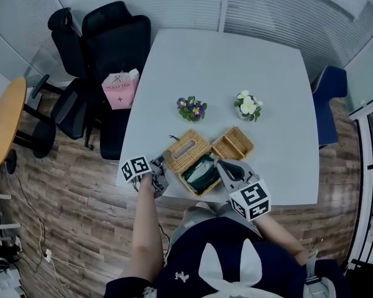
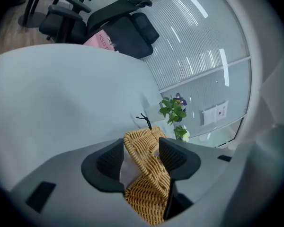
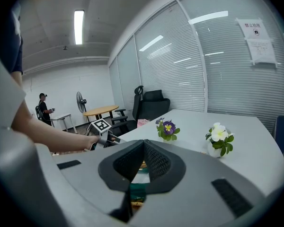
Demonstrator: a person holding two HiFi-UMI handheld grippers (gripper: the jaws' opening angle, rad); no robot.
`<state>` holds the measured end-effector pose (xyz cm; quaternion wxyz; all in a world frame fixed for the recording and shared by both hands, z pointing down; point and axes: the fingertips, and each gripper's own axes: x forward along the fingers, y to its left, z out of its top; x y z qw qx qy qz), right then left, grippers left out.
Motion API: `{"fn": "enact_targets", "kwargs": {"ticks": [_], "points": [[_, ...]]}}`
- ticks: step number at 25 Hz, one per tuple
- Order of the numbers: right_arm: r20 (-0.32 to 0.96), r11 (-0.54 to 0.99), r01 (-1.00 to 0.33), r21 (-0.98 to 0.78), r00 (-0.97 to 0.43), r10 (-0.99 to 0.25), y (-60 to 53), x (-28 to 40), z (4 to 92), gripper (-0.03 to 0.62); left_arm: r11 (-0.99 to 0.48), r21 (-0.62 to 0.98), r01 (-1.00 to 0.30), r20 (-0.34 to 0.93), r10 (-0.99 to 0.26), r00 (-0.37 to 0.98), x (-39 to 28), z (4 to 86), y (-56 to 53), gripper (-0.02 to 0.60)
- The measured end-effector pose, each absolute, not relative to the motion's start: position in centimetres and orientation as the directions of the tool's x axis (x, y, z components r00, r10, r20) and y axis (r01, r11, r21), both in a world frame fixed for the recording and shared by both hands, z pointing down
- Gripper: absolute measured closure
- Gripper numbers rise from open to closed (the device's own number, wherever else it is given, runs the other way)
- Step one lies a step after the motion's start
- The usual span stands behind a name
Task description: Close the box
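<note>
An open wicker box with something green inside sits near the table's front edge. Its slotted wicker lid lies tipped back to the box's left, and a second wicker flap spreads to the right. My left gripper is shut on the lid's near corner. In the left gripper view the wicker lid fills the space between the pads of that gripper. My right gripper hangs over the box's right rim. In its own view that gripper has its jaws together, with the green contents showing below them.
Two small flower pots stand behind the box, purple and white. Black office chairs with a pink bag stand left of the white table. A blue chair is on the right, and a round wooden table is far left.
</note>
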<state>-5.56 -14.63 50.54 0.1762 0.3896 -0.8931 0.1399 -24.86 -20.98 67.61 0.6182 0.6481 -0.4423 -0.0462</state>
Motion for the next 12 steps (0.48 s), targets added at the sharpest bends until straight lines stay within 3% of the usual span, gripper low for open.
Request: {"fn": "enact_targets", "kwargs": {"ticks": [4,7,12], "points": [[0.432,0.655,-0.747,-0.115,-0.631,-0.644,-15.0,-5.6,50.8,0.589,0.180,0.862,-0.475,0.470,-0.634,0.614,-24.8,68.2,-21.5,0.347],[0.434,0.654,-0.747,-0.116,-0.630,-0.643,-14.7,-5.5,50.9,0.589,0.210,0.867,-0.452,0.469,-0.653,0.595,-25.3,68.6,-21.3,0.418],[0.436,0.655,-0.747,-0.115,-0.630,-0.643,-14.7,-5.5,51.0,0.589,0.230,0.898,-0.376,0.422,-0.694,0.584,-25.9,68.5,-21.5,0.449]]}}
